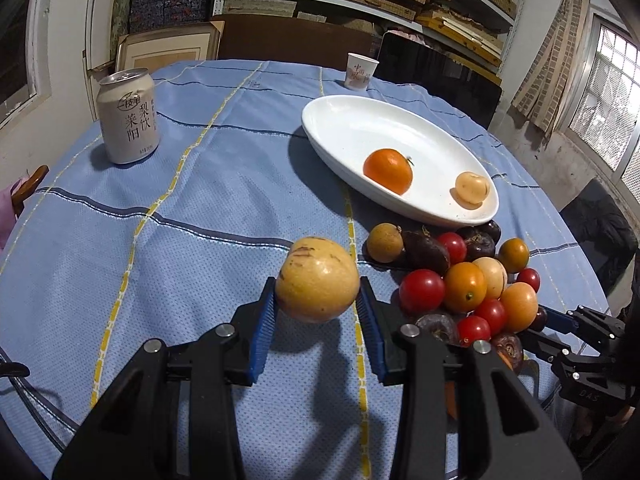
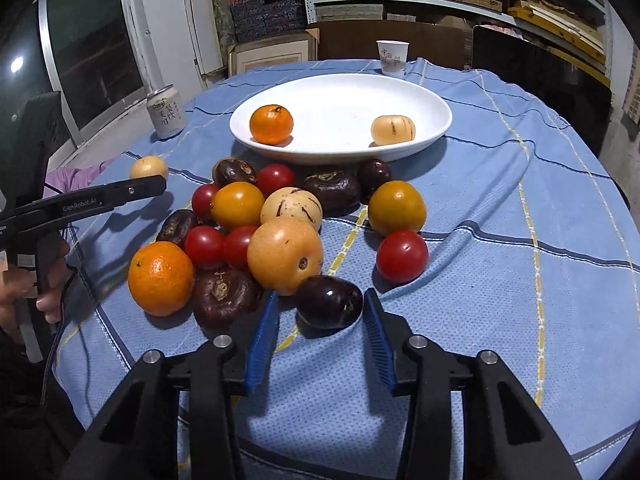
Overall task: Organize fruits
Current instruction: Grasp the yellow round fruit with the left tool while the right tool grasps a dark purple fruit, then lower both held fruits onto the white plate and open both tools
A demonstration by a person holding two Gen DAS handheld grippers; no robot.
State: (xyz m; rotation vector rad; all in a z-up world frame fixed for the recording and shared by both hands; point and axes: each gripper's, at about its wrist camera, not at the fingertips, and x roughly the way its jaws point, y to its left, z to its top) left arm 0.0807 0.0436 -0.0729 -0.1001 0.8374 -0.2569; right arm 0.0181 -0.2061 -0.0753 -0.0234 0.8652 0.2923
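1. On the blue-clothed bench (image 2: 500, 280), nearest your right hand, your right gripper (image 2: 318, 312) brackets a dark purple fruit (image 2: 329, 301): the right blue pad touches its side, while the left pad seems to stand just clear, so you cannot call it a firm grip.
2. Just beyond it lies the fruit pile (image 2: 256, 220), still on the cloth: red tomatoes, orange and yellow rounds, more dark purple fruits, and a mandarin (image 2: 161, 278) at its left edge.
3. In your left hand, your left gripper (image 1: 317, 300) has its jaws closed on a pale yellow fruit (image 1: 317, 279), lifted clear of the cloth and casting a shadow below, left of the pile.
4. Past the pile, the white oval plate (image 2: 340, 92) already holds an orange fruit (image 2: 271, 124) and a pale striped fruit (image 2: 393, 130), well apart from each other.
5. Farther back, a drinks can (image 1: 129, 116) stands upright at the bench's left side.
6. At the far edge, a paper cup (image 1: 359, 71) stands upright behind the plate.
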